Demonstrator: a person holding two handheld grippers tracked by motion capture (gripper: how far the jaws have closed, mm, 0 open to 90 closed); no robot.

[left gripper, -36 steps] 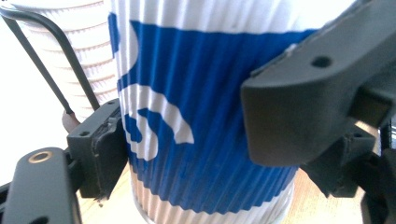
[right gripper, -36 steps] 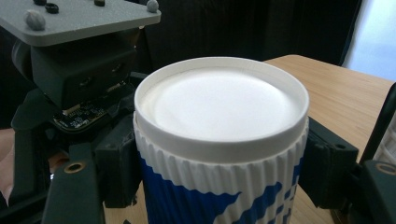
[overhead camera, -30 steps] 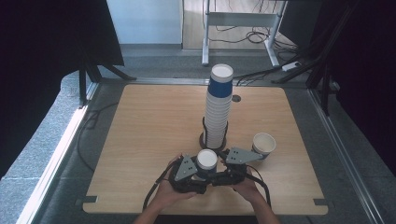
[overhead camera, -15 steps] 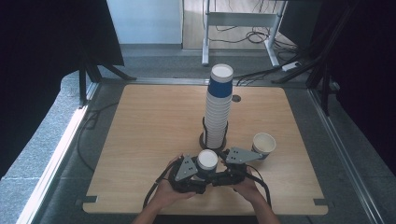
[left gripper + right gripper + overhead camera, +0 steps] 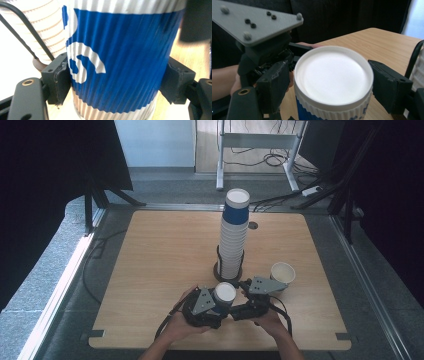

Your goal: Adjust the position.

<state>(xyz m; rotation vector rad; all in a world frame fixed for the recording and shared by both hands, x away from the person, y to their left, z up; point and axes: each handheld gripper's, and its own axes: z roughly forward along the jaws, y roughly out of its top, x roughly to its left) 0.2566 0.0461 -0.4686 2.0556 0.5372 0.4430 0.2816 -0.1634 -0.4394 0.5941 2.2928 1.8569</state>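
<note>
Gripping 1 blue paper cup (image 5: 224, 296) near the tabletop's (image 5: 150, 270) front edge, the left gripper (image 5: 216, 304) pinches its ribbed sides; the right gripper's (image 5: 243, 301) spread jaws flank its rim. Stacking it on the tall cup stack (image 5: 234, 232) remains.

A tall stack of ribbed cups (image 5: 232, 237) stands upright in a black wire holder (image 5: 228, 268) mid-bench (image 5: 150, 255), with an open white paper cup (image 5: 282, 273) near its right.

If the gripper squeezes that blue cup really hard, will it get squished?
Probably yes. The blue cup looks like ribbed paper, so likely light and crushable. The left gripper has its pads on both sides of it. Its white lid may stiffen the top.
</note>
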